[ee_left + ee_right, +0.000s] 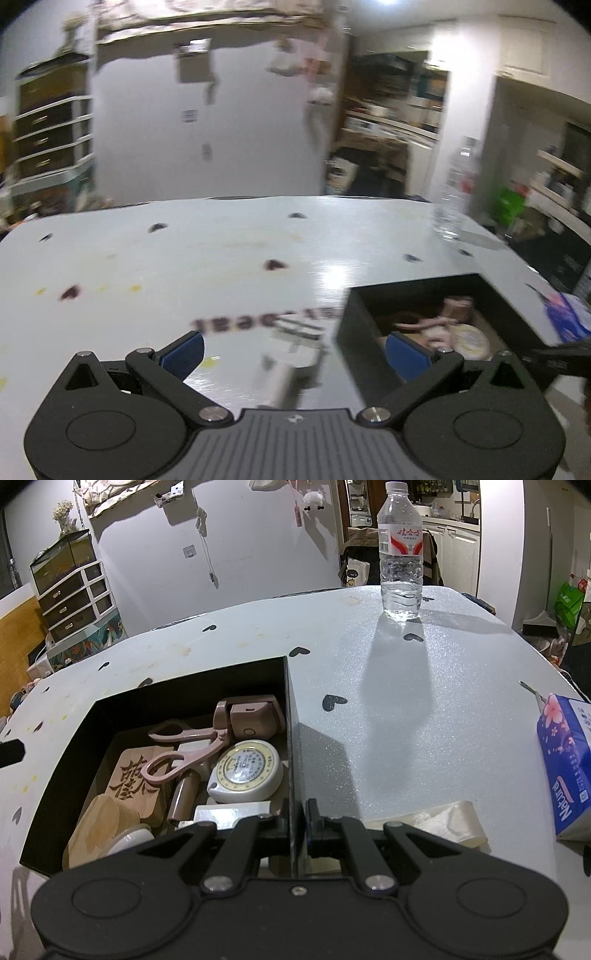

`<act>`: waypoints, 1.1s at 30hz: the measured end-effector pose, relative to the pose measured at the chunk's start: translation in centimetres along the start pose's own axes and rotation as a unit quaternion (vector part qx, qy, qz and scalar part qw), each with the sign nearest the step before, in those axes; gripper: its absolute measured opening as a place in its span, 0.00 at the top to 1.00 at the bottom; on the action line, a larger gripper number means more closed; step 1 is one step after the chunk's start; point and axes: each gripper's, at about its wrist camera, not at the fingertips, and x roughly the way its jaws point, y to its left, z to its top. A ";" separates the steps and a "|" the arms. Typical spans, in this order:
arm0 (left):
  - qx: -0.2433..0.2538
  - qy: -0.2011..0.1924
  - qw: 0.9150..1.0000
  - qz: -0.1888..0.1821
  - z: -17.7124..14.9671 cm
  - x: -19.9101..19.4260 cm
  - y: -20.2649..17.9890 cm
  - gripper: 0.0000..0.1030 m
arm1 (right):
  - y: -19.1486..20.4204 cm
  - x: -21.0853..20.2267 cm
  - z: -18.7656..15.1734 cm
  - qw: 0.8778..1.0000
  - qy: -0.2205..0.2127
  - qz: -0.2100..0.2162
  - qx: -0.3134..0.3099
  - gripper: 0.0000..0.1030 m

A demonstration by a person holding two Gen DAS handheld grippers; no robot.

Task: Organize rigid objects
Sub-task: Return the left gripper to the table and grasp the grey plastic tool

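The left gripper (295, 354) gapes empty; a blurred white object (291, 347) lies just ahead between its jaws, long axis running away. The box (417, 295) sits right, its wall pinched by the right gripper (297, 823).

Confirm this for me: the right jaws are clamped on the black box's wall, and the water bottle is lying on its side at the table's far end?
Not quite. The right wrist view shows the water bottle standing upright at the table's far end. The right gripper is indeed clamped on the black box's wall.
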 end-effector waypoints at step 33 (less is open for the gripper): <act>0.082 0.040 0.996 -0.022 -2.1 8.9 -0.7 0.52 | 0.1 0.5 0.0 1.000 0.005 -0.005 -0.002 0.95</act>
